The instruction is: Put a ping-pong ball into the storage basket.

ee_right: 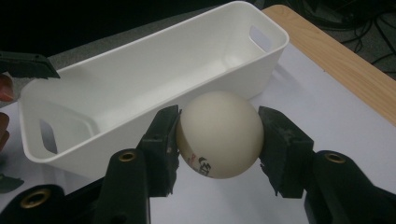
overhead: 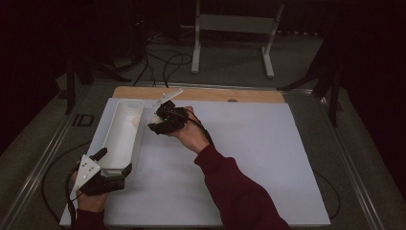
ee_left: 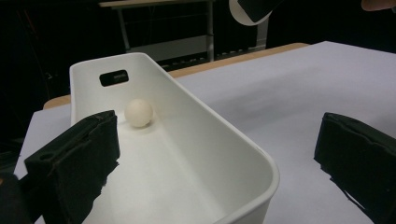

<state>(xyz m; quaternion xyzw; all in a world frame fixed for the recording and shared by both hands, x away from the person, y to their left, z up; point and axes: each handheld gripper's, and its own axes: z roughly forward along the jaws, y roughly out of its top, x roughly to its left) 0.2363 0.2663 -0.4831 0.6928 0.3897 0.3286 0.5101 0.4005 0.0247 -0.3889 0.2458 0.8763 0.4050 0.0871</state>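
A long white bin (overhead: 111, 143) lies on the left of the white mat, with one white ball (overhead: 136, 121) inside near its far end. That ball (ee_left: 138, 112) rests against the bin's wall (ee_left: 224, 135). My left gripper (overhead: 114, 162) is at the bin's near end, open; its jaws stand wide on either side of the near right corner without pressing it. My right gripper (overhead: 155, 120) hovers just right of the bin's far half, shut on a second white ball (ee_right: 219, 135) with dark print on its underside. The bin (ee_right: 140, 74) lies just beyond that ball.
The white mat (overhead: 239, 158) covers the table, and a wooden strip (overhead: 201, 93) shows along the far edge. Beyond the table, a grey metal stand (overhead: 234, 28) and cables (overhead: 163, 62) are on the floor. A sleeved forearm (overhead: 230, 187) crosses the mat's middle.
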